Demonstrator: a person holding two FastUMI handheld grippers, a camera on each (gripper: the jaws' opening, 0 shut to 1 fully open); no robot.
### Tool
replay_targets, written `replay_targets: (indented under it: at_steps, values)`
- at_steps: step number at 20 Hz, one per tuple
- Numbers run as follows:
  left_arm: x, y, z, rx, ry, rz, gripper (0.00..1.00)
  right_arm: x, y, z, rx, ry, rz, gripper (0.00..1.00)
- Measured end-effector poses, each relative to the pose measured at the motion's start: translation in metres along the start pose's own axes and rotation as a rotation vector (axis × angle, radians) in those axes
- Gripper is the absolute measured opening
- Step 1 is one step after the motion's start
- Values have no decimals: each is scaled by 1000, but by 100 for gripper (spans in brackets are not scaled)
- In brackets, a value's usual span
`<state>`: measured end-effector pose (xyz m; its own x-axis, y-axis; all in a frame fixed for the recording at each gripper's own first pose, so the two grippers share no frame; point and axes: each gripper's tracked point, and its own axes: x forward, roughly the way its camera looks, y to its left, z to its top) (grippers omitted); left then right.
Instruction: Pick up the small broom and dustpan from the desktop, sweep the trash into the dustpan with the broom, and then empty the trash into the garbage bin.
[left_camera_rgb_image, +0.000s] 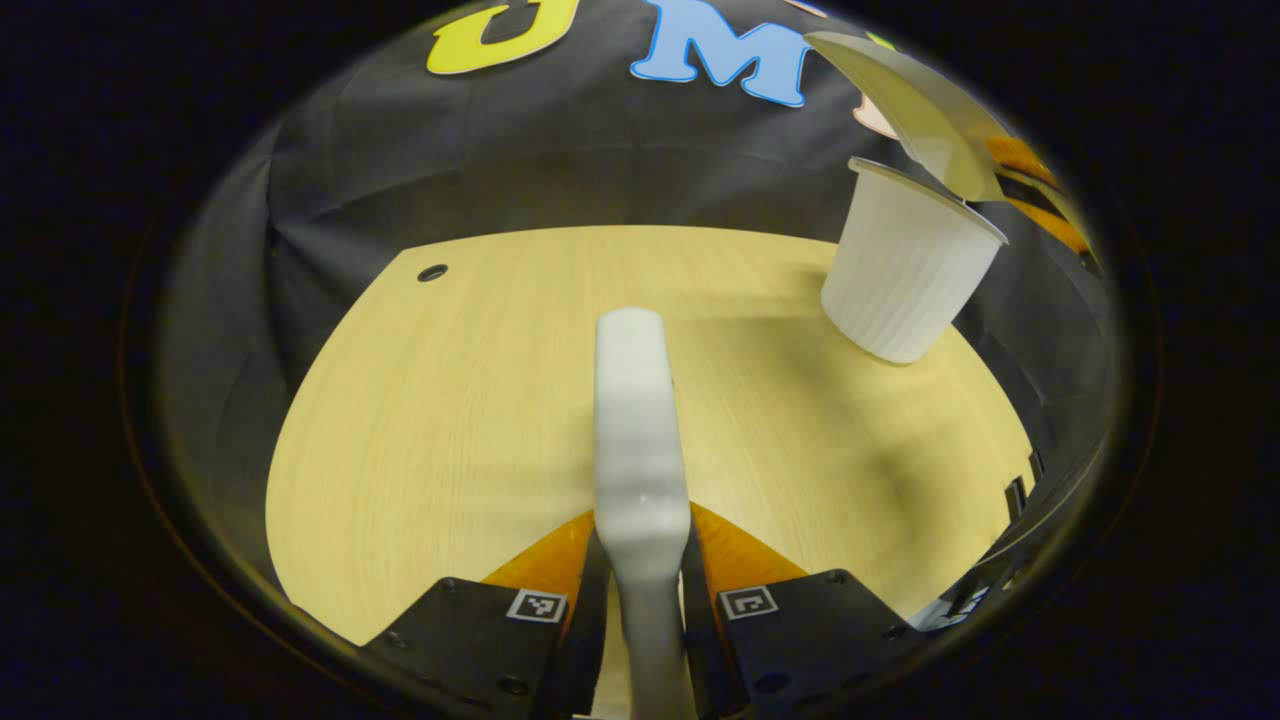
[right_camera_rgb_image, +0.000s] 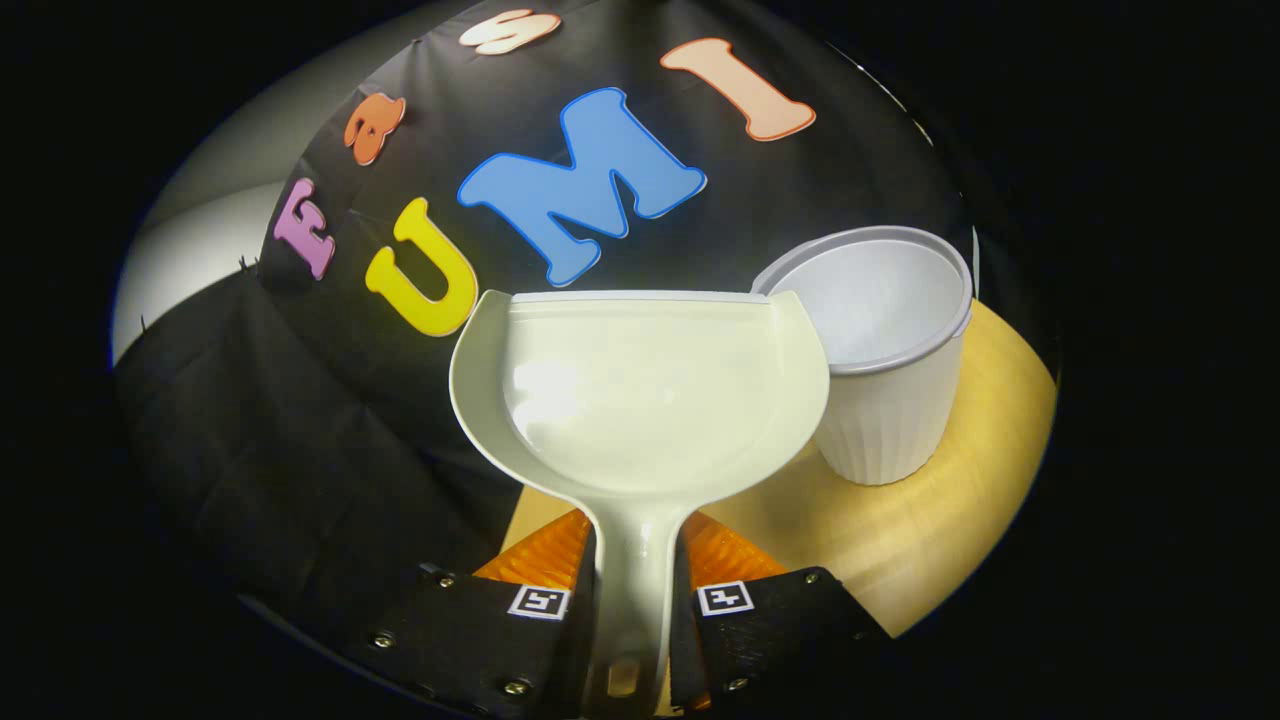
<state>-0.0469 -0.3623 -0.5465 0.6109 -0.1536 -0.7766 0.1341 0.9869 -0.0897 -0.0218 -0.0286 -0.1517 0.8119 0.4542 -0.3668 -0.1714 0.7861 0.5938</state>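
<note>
My left gripper is shut on the small broom, a pale stick that points forward over the wooden desktop. At the upper right of the left gripper view the dustpan hangs tilted above the white ribbed garbage bin. In the right gripper view my right gripper is shut on the handle of the cream dustpan, whose pan looks bare inside. The garbage bin stands just right of the pan and its inside looks bare.
The desktop ends at a curved edge against the black cloth wall. A small dark hole marks the desktop's far left corner. Part of the other gripper shows behind the bin.
</note>
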Motion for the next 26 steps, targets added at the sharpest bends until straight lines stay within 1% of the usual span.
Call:
replay_targets:
  at_steps: [1,4,5,6,7,10,11,13,17,18,21,22,23,24,26]
  values:
    - [0,3,0,-2,-2,7,41,1,-4,-8,-52,5,-27,32]
    - [0,14,-2,-11,-1,26,43,3,-18,-32,-205,22,-120,32]
    - [1,17,-3,-16,3,31,43,-2,-21,-43,-239,32,-145,32]
    - [1,19,-5,-23,5,33,41,-4,-27,-54,-261,50,-165,32]
    - [1,19,-6,-30,5,34,43,0,-30,-67,-276,67,-186,32]
    - [3,22,-9,-46,13,35,43,3,-41,-81,-376,66,-241,32]
    - [2,22,-9,-50,14,33,43,5,-43,-84,-393,63,-246,32]
    - [3,23,-11,-53,16,31,42,7,-46,-94,-388,71,-248,32]
    - [5,26,-16,-33,26,31,41,7,-53,-131,-394,136,-272,32]
    - [4,26,-17,-27,30,31,43,9,-56,-139,-396,155,-279,32]
    - [0,27,-24,-25,55,30,43,17,-69,-164,-397,221,-292,32]
    - [3,28,-26,-26,63,32,41,19,-73,-173,-392,242,-295,32]
    - [6,28,-27,-27,69,34,41,21,-77,-182,-387,263,-299,32]
    - [9,29,-29,-26,74,36,43,24,-81,-190,-379,285,-304,32]
    - [11,31,-31,-21,85,43,43,28,-91,-209,-350,338,-314,32]
